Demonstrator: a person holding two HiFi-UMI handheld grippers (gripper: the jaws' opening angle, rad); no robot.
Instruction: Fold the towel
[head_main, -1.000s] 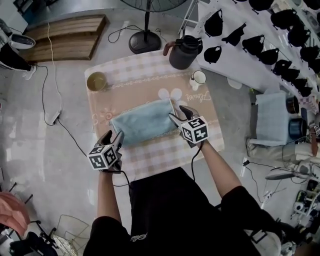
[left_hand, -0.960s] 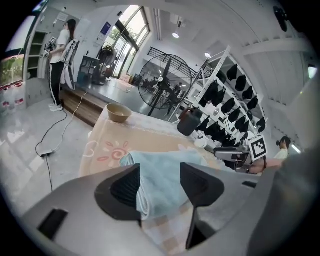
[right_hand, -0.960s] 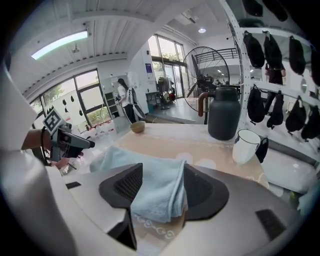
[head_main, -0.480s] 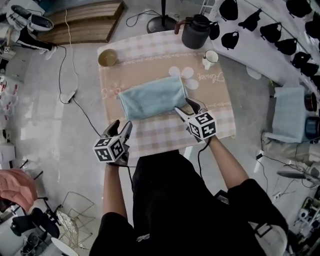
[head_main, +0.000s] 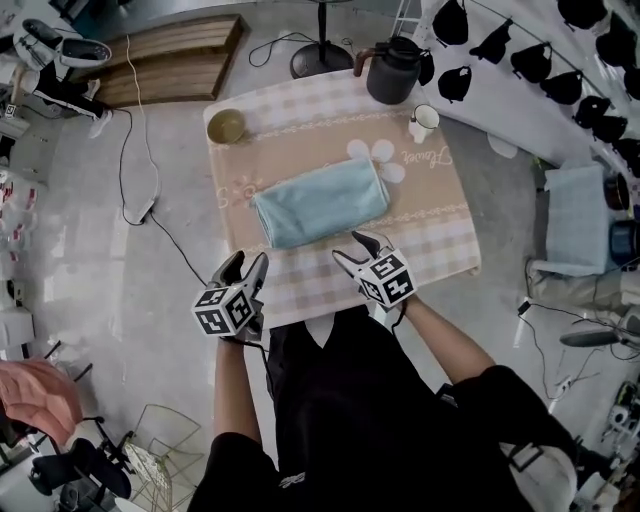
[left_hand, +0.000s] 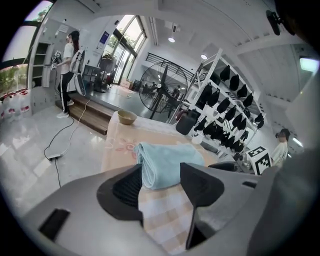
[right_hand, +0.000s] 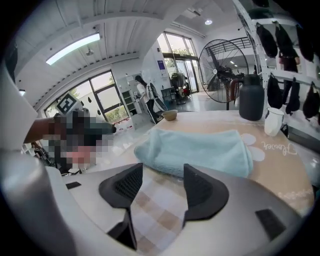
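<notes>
A light blue towel (head_main: 320, 202) lies folded into a thick oblong on the checked tablecloth (head_main: 300, 130) in the middle of the small table. It also shows in the left gripper view as the towel (left_hand: 167, 165) and in the right gripper view as the towel (right_hand: 200, 150). My left gripper (head_main: 245, 268) hovers open near the table's front left corner, short of the towel, with nothing between its jaws. My right gripper (head_main: 352, 250) is open too, over the front strip of the cloth just below the towel's near edge, holding nothing.
On the table stand a small bowl (head_main: 227, 126) at the back left, a dark kettle (head_main: 390, 70) at the back right and a white mug (head_main: 423, 122) beside it. A fan base (head_main: 322, 55), cables (head_main: 135, 150) on the floor and a shelf of dark caps (head_main: 560, 70) surround the table.
Both grippers have drawn back from the towel toward the table's front edge; the right one left the towel's right end. The towel stays folded on the cloth.
</notes>
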